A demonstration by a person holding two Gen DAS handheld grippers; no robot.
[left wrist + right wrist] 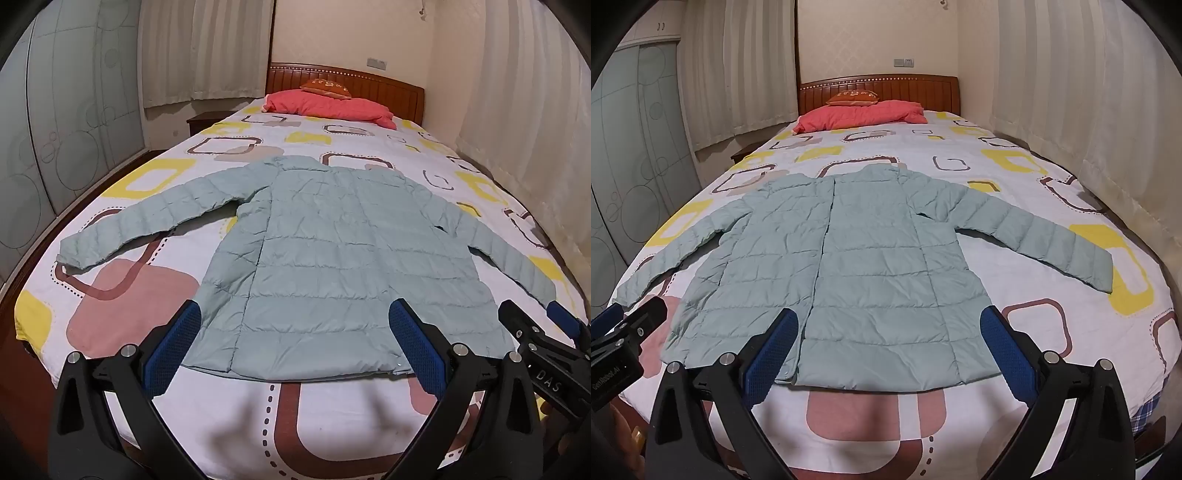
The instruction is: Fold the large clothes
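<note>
Lying flat, unfolded on the bed point(110, 258), jacket point(332, 266) showed no fold; left claw point(295, 347) and right claw point(886, 347) gaped wide, empty, at 6 o'clock.

Left tongs point(295, 345) gape above the spread jacket's point(332, 258) hem.

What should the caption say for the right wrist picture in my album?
Open right gripper hovers over a pale green jacket spread flat on the bed.
</note>
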